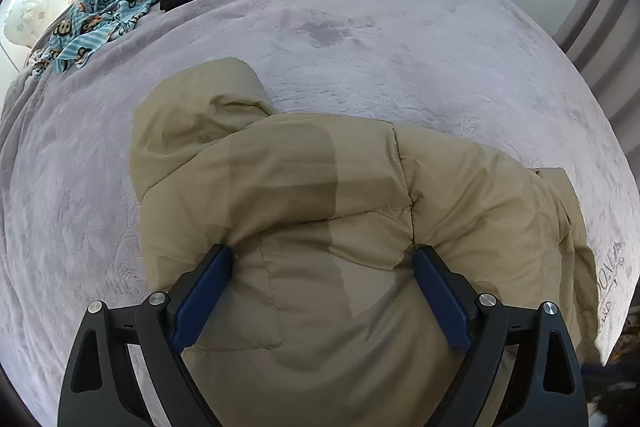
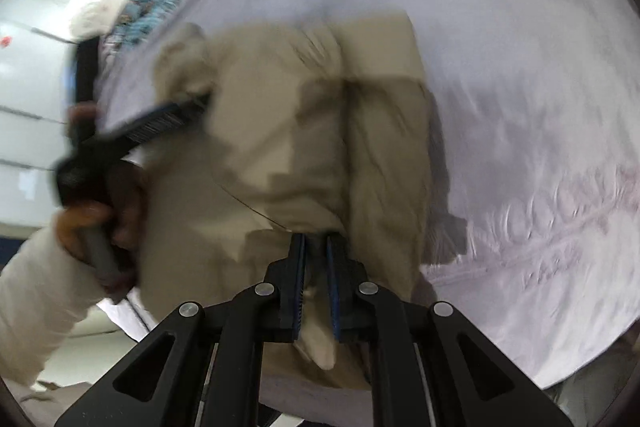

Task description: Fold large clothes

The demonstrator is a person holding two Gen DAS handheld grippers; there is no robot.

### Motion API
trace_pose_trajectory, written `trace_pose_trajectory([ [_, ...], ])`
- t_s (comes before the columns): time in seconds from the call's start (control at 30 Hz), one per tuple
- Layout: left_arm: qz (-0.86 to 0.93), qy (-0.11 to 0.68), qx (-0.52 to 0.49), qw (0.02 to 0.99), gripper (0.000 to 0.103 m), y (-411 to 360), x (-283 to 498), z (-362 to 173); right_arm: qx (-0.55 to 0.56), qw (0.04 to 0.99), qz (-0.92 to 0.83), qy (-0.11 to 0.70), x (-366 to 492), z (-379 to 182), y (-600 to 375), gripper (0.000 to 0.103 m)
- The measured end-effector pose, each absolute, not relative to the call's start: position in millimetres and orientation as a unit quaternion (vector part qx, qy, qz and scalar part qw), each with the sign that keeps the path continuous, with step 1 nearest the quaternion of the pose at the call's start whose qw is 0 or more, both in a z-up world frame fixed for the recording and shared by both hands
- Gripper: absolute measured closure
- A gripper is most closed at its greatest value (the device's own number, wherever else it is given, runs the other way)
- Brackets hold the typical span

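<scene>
Tan jacket [image 1: 320, 227] on bed [image 1: 400, 59] partly folded; right gripper [image 2: 316, 247] pinches its fabric, left gripper [image 1: 322, 267] gapes above, empty.

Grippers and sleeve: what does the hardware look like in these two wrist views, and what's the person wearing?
Both are the same build: the left gripper and right gripper have matte black linkage arms with triangular cut-outs and round silver pivot pins. The fingers carry flat blue pads. No cables or markings are visible. In the right wrist view, the person's left hand comes out of a cream-white sleeve.
</scene>
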State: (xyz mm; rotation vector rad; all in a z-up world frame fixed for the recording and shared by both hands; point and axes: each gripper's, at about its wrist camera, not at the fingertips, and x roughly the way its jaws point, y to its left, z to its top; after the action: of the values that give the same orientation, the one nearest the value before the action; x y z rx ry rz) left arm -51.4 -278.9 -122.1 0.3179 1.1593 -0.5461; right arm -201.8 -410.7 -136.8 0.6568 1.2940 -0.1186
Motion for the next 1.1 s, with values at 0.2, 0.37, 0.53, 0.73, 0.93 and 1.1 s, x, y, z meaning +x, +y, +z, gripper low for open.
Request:
trace_pose_trajectory([
  [0.2, -0.249, 0.552, 0.135, 0.784, 0.010, -259.5, -49.4, -101.8, 0.318, 0.740, -0.064, 0.590, -205.1, -150.8, -411.4, 0.088],
  [0.37, -0.256, 0.557, 0.105, 0.783, 0.010, -212.5, -56.6, -77.0, 0.323, 0.739, -0.069, 0.587, -204.7, -154.0, -411.6, 0.086],
  [0.53, -0.267, 0.583, 0.095, 0.761, 0.010, -171.4, -78.2, -75.3, 0.325, 0.738, -0.074, 0.587, -207.4, -160.7, -410.1, 0.085],
  [0.73, -0.272, 0.633, 0.068, 0.721, 0.010, -151.2, -100.1, -103.7, 0.329, 0.734, -0.083, 0.589, -211.0, -162.9, -409.3, 0.083],
  [0.93, -0.273, 0.636, 0.060, 0.719, 0.010, -150.5, -103.0, -105.8, 0.322, 0.724, -0.100, 0.602, -203.7, -152.9, -406.4, 0.078],
  [1.1, -0.274, 0.635, 0.065, 0.719, 0.010, -150.1, -98.5, -104.9, 0.330, 0.742, -0.118, 0.571, -206.2, -123.7, -415.7, 0.041],
])
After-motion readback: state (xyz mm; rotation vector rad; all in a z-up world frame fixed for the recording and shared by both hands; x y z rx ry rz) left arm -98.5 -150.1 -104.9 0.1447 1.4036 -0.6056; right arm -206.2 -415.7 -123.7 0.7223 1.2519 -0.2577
